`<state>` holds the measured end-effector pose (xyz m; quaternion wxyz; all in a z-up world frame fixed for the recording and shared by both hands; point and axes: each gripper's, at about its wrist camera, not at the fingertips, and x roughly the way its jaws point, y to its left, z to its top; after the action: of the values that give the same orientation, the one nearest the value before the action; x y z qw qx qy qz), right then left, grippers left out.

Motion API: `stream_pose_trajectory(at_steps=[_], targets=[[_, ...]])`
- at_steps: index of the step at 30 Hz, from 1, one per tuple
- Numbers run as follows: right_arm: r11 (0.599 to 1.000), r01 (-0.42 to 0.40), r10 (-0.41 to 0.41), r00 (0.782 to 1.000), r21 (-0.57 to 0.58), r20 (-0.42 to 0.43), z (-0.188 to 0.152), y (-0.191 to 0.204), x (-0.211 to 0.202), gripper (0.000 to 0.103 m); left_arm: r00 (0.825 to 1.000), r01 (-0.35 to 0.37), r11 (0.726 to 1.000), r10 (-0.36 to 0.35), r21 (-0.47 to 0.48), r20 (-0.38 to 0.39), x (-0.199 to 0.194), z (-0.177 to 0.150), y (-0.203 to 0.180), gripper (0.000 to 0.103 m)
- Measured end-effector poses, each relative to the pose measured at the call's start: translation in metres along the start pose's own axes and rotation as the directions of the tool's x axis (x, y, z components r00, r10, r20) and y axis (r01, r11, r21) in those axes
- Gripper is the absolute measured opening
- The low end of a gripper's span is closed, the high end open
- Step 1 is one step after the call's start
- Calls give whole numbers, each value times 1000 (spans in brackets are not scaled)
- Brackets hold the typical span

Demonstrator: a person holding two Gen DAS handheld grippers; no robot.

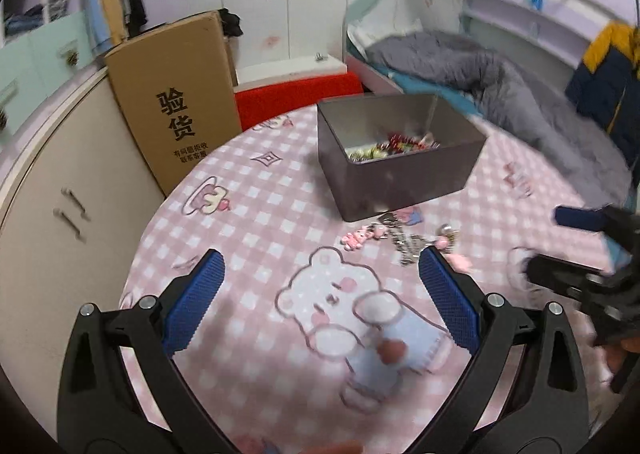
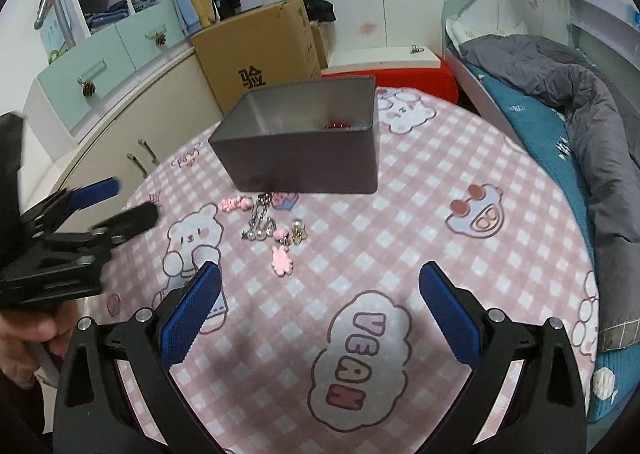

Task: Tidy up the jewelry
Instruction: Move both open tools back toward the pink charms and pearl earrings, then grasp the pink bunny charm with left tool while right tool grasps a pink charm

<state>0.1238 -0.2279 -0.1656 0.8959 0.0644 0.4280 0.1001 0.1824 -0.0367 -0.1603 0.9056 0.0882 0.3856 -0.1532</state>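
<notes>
A dark grey open box (image 1: 404, 170) stands on the pink checked tablecloth; it holds red and gold jewelry (image 1: 394, 146). In the right wrist view the box (image 2: 308, 158) shows only a sliver of red inside. In front of it lies a loose pile of jewelry (image 2: 268, 228): silver chains with pearls, a pink flower charm (image 2: 282, 260) and a pink bead piece (image 2: 236, 204). The pile also shows in the left wrist view (image 1: 404, 240). My left gripper (image 1: 320, 274) is open and empty, above the cloth left of the pile. My right gripper (image 2: 320, 286) is open and empty, short of the pile.
A cardboard carton (image 1: 172, 102) leans on a cream cabinet (image 1: 60, 214) at the table's far left edge. A red cushion (image 1: 296, 92) lies behind the table. A bed with a grey duvet (image 2: 580, 102) runs along the right side.
</notes>
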Motion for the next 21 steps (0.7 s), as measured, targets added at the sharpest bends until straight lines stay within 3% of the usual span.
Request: stream_pose_trajectory(at_steps=[7, 10, 15, 19, 21], targets=[[1000, 10, -10, 999, 1, -36, -4, -6, 11, 95, 997, 1, 995, 7, 101, -83, 60, 8, -7, 95], [1000, 0, 0, 999, 7, -45, -5, -9, 15, 95, 993, 22, 992, -6, 128, -121, 71, 9, -7, 84], [1000, -5, 6, 999, 6, -50, -3, -10, 20, 95, 990, 73, 986, -54, 150, -130, 77, 13, -9, 77], [1000, -12, 11, 999, -12, -51, 0, -4, 27, 95, 978, 172, 978, -156, 115, -142, 82, 18, -9, 44], [999, -10, 7, 998, -37, -58, 2, 2, 34, 88, 974, 191, 975, -174, 114, -144, 79, 16, -11, 30]])
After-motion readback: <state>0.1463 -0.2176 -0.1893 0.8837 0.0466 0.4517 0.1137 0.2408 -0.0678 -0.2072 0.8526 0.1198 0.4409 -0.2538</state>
